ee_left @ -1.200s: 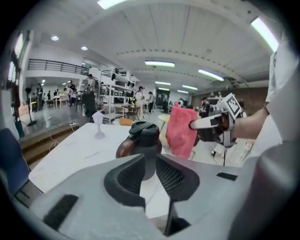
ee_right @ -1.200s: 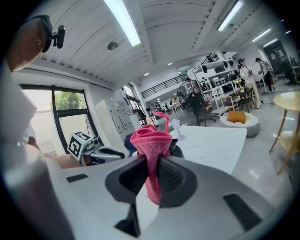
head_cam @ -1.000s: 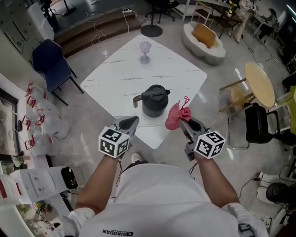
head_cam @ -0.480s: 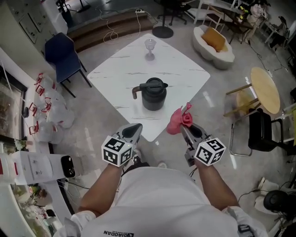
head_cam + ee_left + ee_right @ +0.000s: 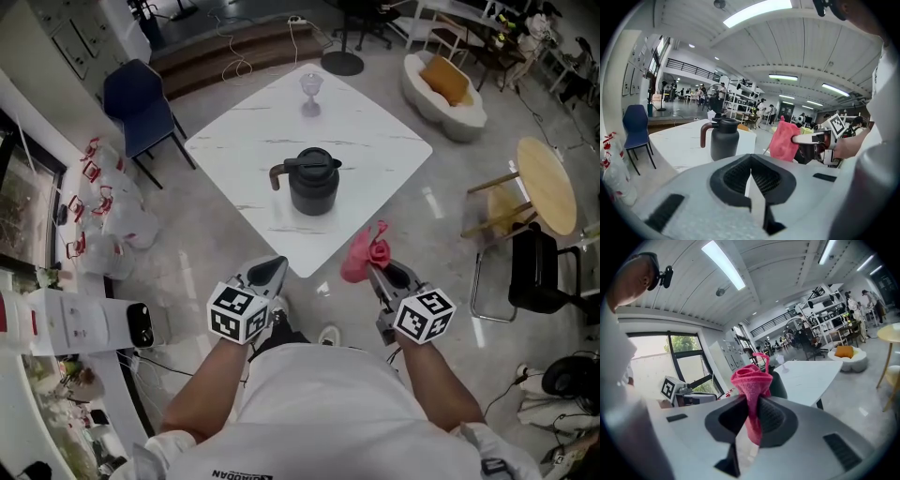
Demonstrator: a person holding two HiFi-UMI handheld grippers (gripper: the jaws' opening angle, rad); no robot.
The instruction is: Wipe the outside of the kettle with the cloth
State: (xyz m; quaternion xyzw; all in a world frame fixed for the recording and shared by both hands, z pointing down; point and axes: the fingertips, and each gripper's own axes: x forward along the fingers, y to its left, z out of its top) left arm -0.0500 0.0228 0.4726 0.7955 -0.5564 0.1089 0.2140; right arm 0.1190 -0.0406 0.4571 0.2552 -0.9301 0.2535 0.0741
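A person in a white shirt stands just off the near corner of a square white marble-look worktop (image 5: 375, 141), a tool in each hand, both held out over the grey floor and not over the top itself. The dark grey kettle (image 5: 312, 183) with a brown handle and black lid stands upright on the worktop, in its near half, with the handle pointing to the person's left. Nothing touches it.

The right tool (image 5: 379, 271) is clenched on a pink cloth (image 5: 364, 255). In the right gripper view the fabric (image 5: 751, 380) is pinched between the two pads and bunches up above them in a loose rosette. The cloth is well apart from the kettle, short of the worktop's edge.

The left tool (image 5: 273, 268) is clenched too, its jaws pressed together with nothing between them. From its own view the kettle (image 5: 723, 140) sits ahead on the worktop, with the cloth off to the right.

At the far corner of the worktop stands a small clear stemmed glass (image 5: 310, 92). A blue chair (image 5: 141, 103) is off to the left, and a round wooden side table (image 5: 548, 183) to the right.
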